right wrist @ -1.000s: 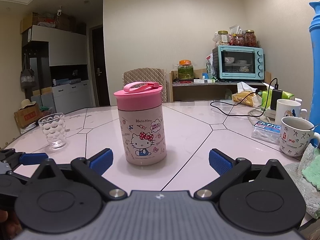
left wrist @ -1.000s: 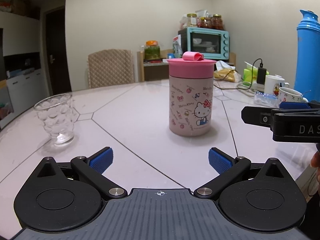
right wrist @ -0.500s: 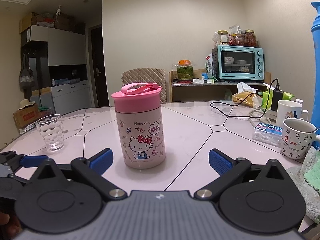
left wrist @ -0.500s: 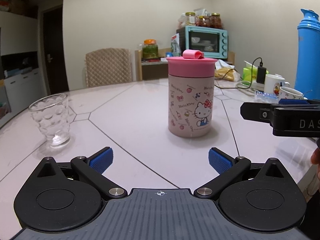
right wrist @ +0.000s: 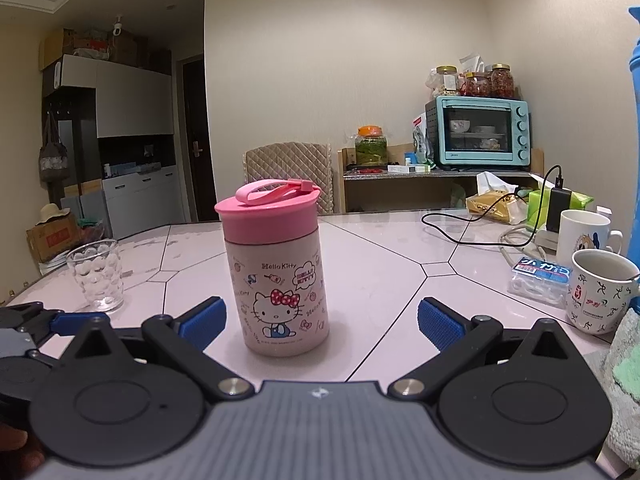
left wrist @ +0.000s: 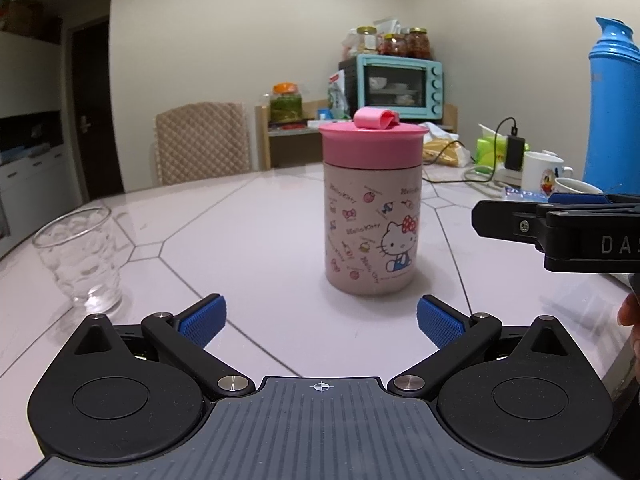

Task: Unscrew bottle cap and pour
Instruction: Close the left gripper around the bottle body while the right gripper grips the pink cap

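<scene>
Pale tiled table [left wrist: 248, 216] | bottle [right wrist: 280, 280] upright, pink cap [right wrist: 267, 220] seated | glass [left wrist: 80, 256] apart, looks empty | left gripper [left wrist: 320, 316] and right gripper [right wrist: 320, 316] spread, facing bottle, holding nothing | stage ambiguous: cap on, unopened or reclosed

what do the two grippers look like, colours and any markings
Both match: the left gripper and right gripper have black linkage arms with round black hubs, ribbed blue finger pads, silver pivot pins and a ribbed grey body. White letters "DAS" mark the right gripper's side.
</scene>
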Demonstrator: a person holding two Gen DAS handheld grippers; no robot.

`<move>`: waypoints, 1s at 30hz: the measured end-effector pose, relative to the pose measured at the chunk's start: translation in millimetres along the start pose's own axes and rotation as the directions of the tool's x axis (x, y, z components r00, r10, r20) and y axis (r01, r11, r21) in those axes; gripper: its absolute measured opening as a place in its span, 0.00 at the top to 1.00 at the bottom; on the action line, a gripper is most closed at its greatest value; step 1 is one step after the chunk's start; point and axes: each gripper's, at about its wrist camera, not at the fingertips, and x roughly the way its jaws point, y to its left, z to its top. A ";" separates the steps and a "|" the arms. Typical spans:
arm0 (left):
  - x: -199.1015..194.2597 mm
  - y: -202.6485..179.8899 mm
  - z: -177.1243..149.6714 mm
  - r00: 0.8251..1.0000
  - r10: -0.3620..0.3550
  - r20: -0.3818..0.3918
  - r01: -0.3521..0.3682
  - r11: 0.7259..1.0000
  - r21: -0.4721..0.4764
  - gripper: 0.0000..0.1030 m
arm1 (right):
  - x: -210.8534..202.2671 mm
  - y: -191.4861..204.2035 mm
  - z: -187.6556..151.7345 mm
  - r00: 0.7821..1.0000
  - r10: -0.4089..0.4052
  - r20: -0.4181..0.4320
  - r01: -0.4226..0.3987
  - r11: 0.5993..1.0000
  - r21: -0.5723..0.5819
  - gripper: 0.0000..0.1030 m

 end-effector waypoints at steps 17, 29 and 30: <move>28.3 -8.0 17.2 0.997 -0.076 0.009 0.075 0.996 0.043 0.00 | 14.0 -10.2 15.3 1.000 0.025 0.014 -0.025 1.000 0.001 0.00; 53.9 -8.4 32.8 0.989 -0.144 0.019 0.142 0.986 0.087 0.00 | 23.4 -19.6 24.6 0.999 0.031 0.022 -0.031 1.000 -0.003 0.00; 56.5 -8.3 34.0 0.989 -0.149 0.020 0.147 0.985 0.092 0.00 | 23.8 -21.0 25.1 0.999 0.029 0.025 -0.029 1.000 -0.001 0.00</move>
